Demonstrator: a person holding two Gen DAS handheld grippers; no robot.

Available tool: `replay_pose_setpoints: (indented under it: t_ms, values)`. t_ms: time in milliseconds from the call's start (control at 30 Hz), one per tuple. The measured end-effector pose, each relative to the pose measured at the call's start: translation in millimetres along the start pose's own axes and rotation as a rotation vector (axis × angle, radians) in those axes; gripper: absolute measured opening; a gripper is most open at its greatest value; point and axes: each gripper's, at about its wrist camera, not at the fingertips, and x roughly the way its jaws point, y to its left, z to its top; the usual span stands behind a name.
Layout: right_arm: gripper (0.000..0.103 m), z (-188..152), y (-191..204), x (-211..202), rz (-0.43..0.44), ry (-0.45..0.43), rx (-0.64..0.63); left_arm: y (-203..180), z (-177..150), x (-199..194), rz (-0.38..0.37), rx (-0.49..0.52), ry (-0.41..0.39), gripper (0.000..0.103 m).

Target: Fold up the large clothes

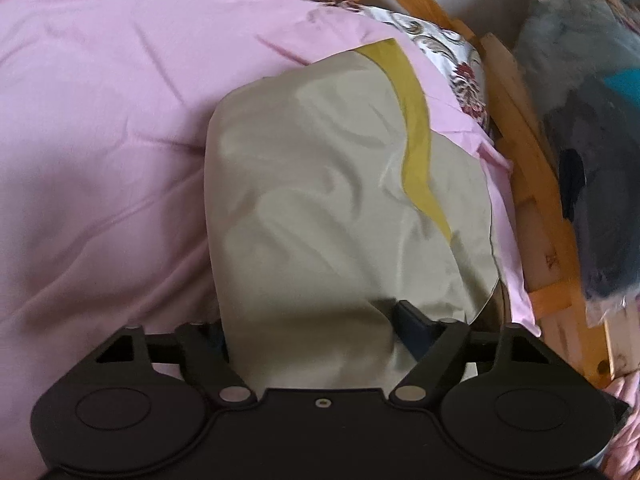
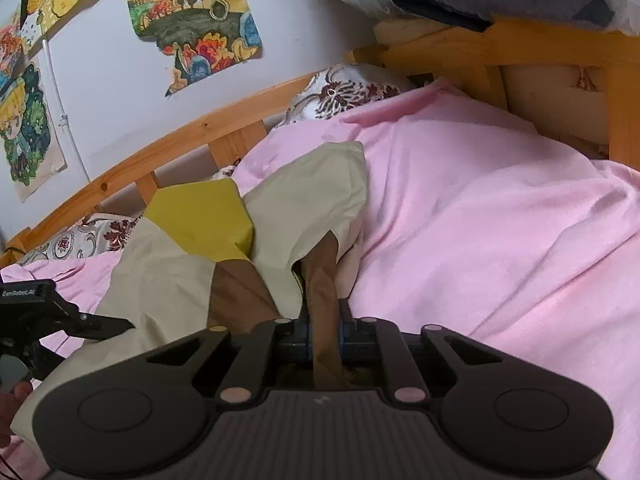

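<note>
Two grippers are on the garment (image 2: 168,276), a beige piece with a mustard band and brown panels, lying rumpled on the pink sheet (image 2: 500,216) of the bed. My right gripper (image 2: 324,336) has its jaws clenched on a brown fold of the cloth, which stands up in a ridge between the pads. My left gripper (image 1: 308,320) has its jaws released; beige cloth lies between them and covers the left finger, but I do not see the pads pressing on it. In the right wrist view the left gripper (image 2: 108,326) sits at the garment's left edge, well apart from the right one.

The garment's far edge in the left wrist view curves close to the wooden bed rail (image 1: 532,184), with only a narrow strip of pink sheet between them. A patterned pillow (image 1: 460,60) lies against that rail. To the left of the garment in that view the sheet runs wide and open. In the right wrist view the sheet is likewise open to the right, up to the wooden frame (image 2: 560,52). Posters (image 2: 192,20) hang on the wall behind.
</note>
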Motion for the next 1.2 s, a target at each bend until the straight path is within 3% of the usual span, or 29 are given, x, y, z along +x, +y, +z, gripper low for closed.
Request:
replay_pose_setpoints:
  t_ms: [267, 467, 700, 1000, 1100, 1200]
  values:
    - [0.007, -1.4, 23.7, -13.2, 0.062, -0.054, -0.112, -23.7, -6.1, -21.1, 0.029, 0.124, -0.036, 0.062]
    - [0.006, 1.3, 39.3, -22.3, 0.113, -0.082, -0.131, -35.5, -4.7, -44.4, 0.026, 0.197, -0.066, 0.057]
    - [0.005, 7.9, 82.8, -27.3, 0.205, -0.130, -0.160, -28.3, 10.3, -99.4, 0.059, 0.271, -0.123, 0.056]
    - [0.005, 2.3, 159.3, 12.6, 0.346, -0.148, -0.143, 23.3, 36.5, -159.1, 0.183, 0.272, -0.218, 0.056]
    - [0.006, -9.4, 170.5, 34.3, 0.330, -0.090, -0.106, 58.4, 39.2, -153.1, 0.205, 0.203, -0.178, 0.058]
    - [0.008, -25.9, 167.3, 50.0, 0.276, -0.004, -0.086, 88.5, 32.9, -140.5, 0.230, 0.120, -0.143, 0.065]
